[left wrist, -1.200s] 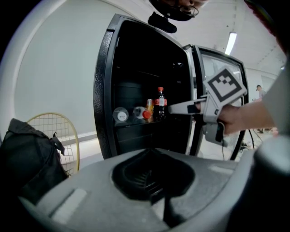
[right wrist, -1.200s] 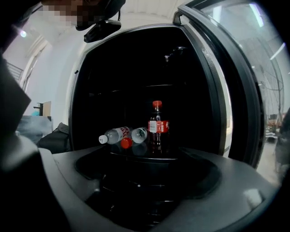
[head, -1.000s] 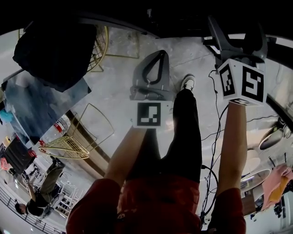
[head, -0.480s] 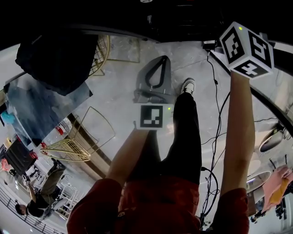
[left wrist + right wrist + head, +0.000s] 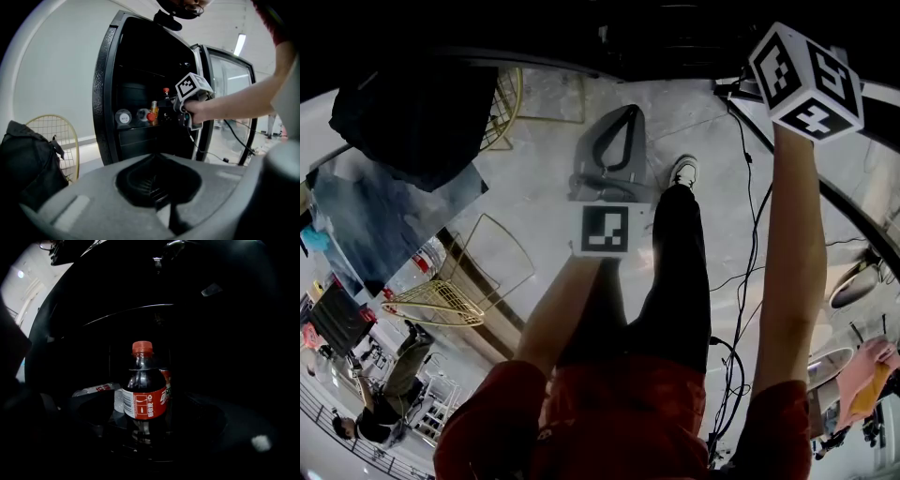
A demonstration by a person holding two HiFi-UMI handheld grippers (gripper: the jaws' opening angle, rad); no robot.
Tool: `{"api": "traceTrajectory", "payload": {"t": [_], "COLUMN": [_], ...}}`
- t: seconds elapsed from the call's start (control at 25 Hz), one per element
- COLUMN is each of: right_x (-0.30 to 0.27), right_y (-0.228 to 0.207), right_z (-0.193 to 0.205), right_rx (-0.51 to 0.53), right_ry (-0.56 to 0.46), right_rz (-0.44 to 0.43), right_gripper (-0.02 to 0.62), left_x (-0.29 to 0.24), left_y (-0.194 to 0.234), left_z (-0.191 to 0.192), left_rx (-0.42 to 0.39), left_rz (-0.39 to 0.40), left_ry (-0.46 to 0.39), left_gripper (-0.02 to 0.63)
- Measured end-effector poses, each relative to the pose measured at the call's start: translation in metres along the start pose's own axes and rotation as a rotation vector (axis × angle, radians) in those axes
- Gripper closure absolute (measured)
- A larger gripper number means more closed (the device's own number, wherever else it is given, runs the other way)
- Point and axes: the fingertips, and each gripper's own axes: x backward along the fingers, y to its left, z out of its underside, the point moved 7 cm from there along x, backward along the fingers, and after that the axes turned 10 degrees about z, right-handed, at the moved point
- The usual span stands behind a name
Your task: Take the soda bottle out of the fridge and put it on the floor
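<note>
Reaching into the unlit interior of the tall black fridge [image 5: 104,84], the right claw [image 5: 145,434] stands with its 2 jaws apart, 1 on either side of a small plastic soda bottle [image 5: 143,390] of dark cola with a red cap and red label. A gap shows between the bottle and each jaw. The bottle stands upright inside the fridge. Just behind it on the left, a clear plastic bottle [image 5: 96,390] lies on its side.

The left claw [image 5: 154,157] is held low outside the fridge, its grey jaws closed together with nothing between them, pointing toward the open cabinet. The fridge's glass door [image 5: 229,89] is swung wide to the right. The left gripper view shows the person's outstretched arm holding the right claw at shelf height, close to an orange bottle [image 5: 153,108] and 2 round white lids [image 5: 123,116] on the same level.

Left of the fridge, a gold wire-mesh frame [image 5: 51,136] stands near the pale wall, with a black bag [image 5: 26,168] in front of it. Seen from above, the person wears a red top [image 5: 619,412] and black trousers [image 5: 680,272], with a white shoe [image 5: 684,170] planted on the pale grey floor [image 5: 534,178]. Black cables [image 5: 742,262] trail across the floor at the right.
</note>
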Motion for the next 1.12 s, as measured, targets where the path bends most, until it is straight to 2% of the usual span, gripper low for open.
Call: {"api": "traceTrajectory", "payload": {"t": [0.76,0.88,1.12], "right_x": [-0.0049,-0.0042,-0.0045], "right_y": [-0.0002,-0.0010,0.0027], "right_z": [0.0007,0.0000,-0.0017], "right_rx": [0.011,0.005,0.035], "right_ry": [0.008,0.006,0.002], "right_rz": [-0.015,-0.021,-0.025], "right_gripper": [0.139,0.220,0.286], "left_x": [-0.0073,-0.0073,-0.0054], "left_y": [-0.0071,-0.0076,-0.0051], "left_z": [0.0083,0.0077,0.0079], "left_rx": [0.026,0.019,0.020], "left_rz": [0.005,0.008,0.005], "left_ry": [0.016,0.018,0.017], "left_gripper": [0.606,0.606,0.606]}}
